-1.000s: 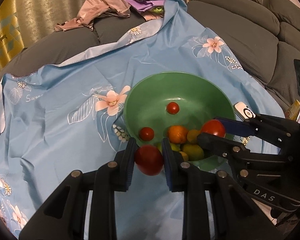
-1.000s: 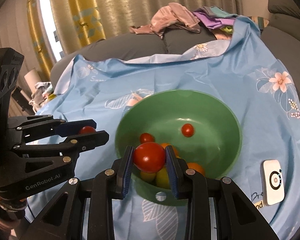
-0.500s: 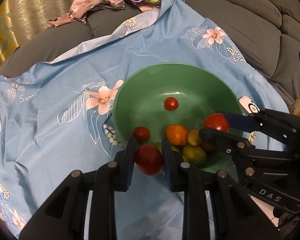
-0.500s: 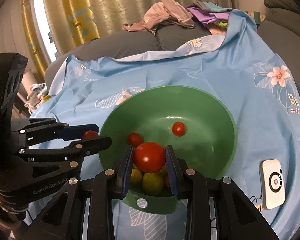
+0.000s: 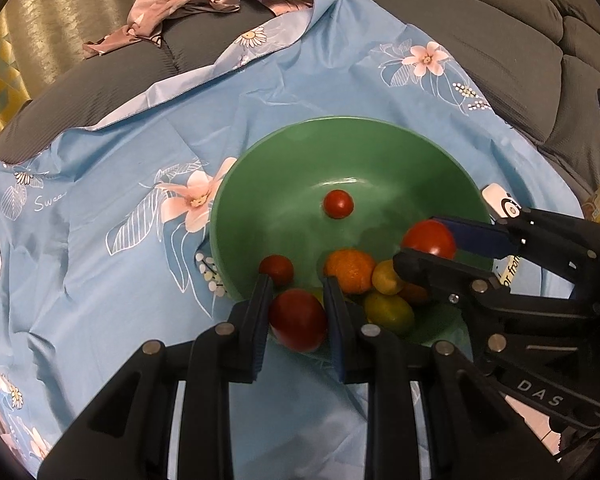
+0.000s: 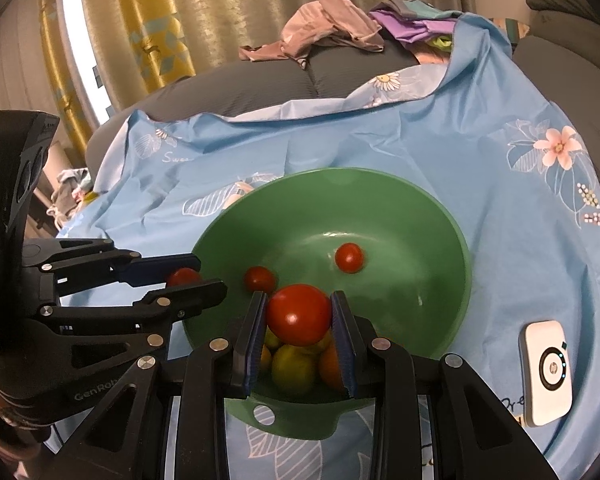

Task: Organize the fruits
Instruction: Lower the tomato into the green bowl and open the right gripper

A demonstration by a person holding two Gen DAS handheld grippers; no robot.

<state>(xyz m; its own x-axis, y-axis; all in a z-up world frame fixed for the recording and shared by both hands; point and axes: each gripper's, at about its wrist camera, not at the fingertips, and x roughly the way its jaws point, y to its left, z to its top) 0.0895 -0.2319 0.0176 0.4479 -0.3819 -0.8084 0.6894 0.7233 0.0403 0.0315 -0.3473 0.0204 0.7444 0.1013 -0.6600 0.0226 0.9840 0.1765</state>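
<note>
Fruits sit in a green bowl (image 5: 260,184) on a blue flowered cloth (image 5: 100,240) spread over a grey sofa (image 5: 480,40). In the left wrist view, a small red tomato (image 5: 338,204) lies alone near the bowl's middle, another small tomato (image 5: 276,269) rests at about 7 o'clock by the inner wall, and an orange (image 5: 349,271) sits at 6 o'clock, touching a yellow fruit (image 5: 386,277) on its 3 o'clock side. A greenish-yellow fruit (image 5: 389,312) lies just below them.

The left gripper (image 5: 298,300) has its jaws closed on a red tomato (image 5: 298,320), both pads pressed against its sides, over the bowl's near rim at 6 o'clock. The right gripper (image 6: 299,312) is likewise clamped on a larger red tomato (image 6: 299,314), held above the cluster of yellow and orange fruit at the bowl's near side. In the left wrist view the right gripper reaches in from 3 o'clock; in the right wrist view the left one comes in from 9 o'clock at the bowl's edge.

A white device (image 6: 546,372) with a ring mark lies on the cloth at 4 o'clock of the bowl in the right wrist view. Crumpled clothes (image 6: 328,32) are heaped on the sofa at 12 o'clock, with curtains (image 6: 180,20) behind.
</note>
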